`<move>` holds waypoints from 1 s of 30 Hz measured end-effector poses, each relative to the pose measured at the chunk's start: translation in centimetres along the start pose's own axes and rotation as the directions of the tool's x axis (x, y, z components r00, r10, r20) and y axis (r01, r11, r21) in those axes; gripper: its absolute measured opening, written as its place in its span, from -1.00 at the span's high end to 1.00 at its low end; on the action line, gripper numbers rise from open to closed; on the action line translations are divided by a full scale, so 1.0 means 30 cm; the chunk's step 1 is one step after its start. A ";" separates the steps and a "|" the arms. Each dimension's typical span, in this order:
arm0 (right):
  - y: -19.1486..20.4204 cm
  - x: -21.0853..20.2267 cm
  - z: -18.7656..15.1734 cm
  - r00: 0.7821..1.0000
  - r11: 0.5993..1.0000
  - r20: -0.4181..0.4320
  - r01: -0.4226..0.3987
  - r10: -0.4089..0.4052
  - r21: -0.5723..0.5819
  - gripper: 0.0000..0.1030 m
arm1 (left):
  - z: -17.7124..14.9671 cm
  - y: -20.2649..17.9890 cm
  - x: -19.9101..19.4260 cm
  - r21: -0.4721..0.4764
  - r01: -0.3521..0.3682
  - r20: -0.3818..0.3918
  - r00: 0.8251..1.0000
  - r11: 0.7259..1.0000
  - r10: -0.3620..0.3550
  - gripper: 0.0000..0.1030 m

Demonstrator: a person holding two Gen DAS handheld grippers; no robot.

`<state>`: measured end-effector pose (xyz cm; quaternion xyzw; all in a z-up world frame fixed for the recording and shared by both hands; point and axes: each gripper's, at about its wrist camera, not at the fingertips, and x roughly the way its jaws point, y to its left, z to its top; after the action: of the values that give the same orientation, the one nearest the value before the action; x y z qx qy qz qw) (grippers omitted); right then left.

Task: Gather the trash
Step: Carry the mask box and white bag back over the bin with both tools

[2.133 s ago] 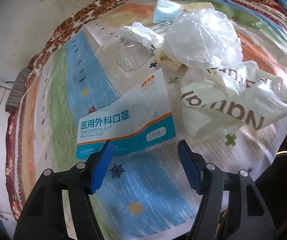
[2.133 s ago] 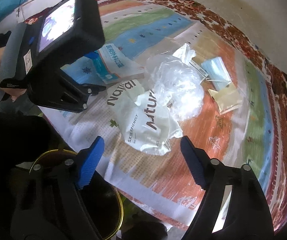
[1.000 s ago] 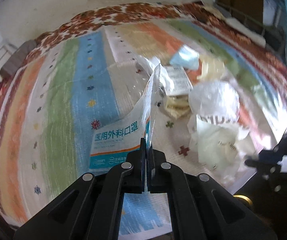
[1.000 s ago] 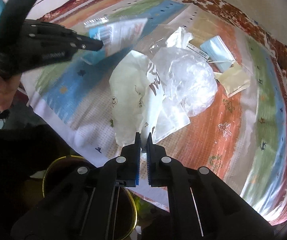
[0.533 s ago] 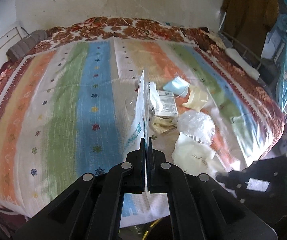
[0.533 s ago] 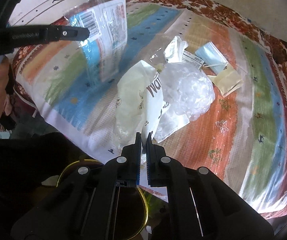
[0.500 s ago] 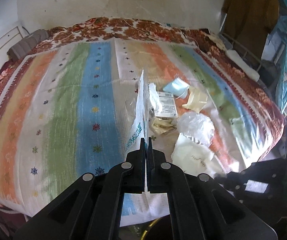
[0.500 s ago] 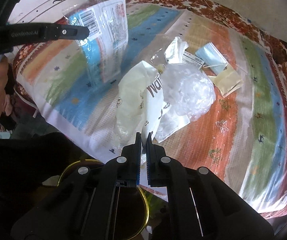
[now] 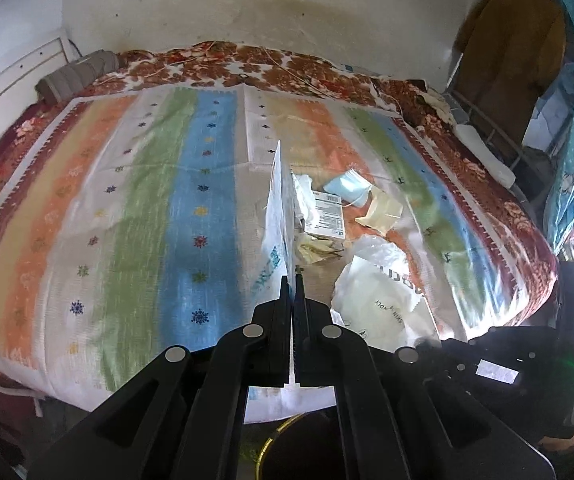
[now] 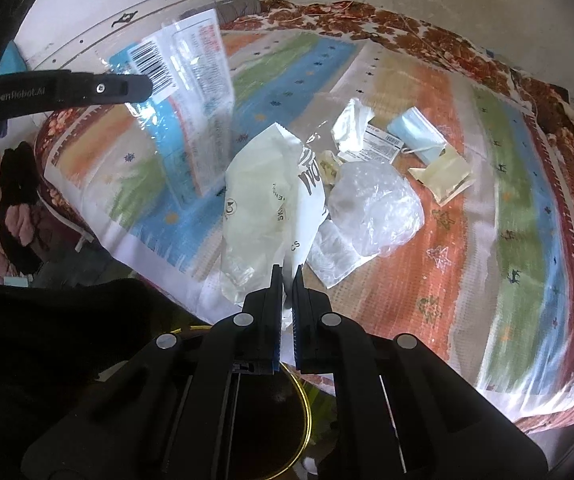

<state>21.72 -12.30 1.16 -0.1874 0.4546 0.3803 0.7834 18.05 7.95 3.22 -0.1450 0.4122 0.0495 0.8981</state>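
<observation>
Both grippers have risen with their catches: left gripper (image 9: 291, 280) clamps the mask packet (image 10: 183, 92) clear above the striped bed (image 9: 127, 208); right gripper (image 10: 287, 276) pinches the white bag (image 10: 263, 200), lifted beside remaining litter, above the gold-rimmed bin (image 10: 305, 412).

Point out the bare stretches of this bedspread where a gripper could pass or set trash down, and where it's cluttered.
Free: the green, blue and orange stripes of the striped bedspread left of the mask wrapper, up to the floral blanket. Also the strip past the yellow packet toward the far edge. Crowded: around the blue face mask, clear plastic bag and white printed bag.
</observation>
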 end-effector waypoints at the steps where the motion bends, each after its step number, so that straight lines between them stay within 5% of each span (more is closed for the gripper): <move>1: 0.005 -0.012 -0.002 1.000 1.000 0.010 0.003 -0.003 -0.003 0.93 | -0.004 0.000 -0.009 0.005 -0.009 0.007 1.000 1.000 0.009 1.00; 30: 0.025 -0.298 -0.172 0.977 0.995 0.209 0.020 -0.040 0.096 0.93 | -0.259 -0.021 -0.267 -0.067 0.164 0.125 0.980 0.984 -0.155 1.00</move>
<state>15.53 -18.92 6.18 -0.1159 0.3836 0.3644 0.8406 7.29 5.25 4.61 -0.2089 0.3427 0.0018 0.9159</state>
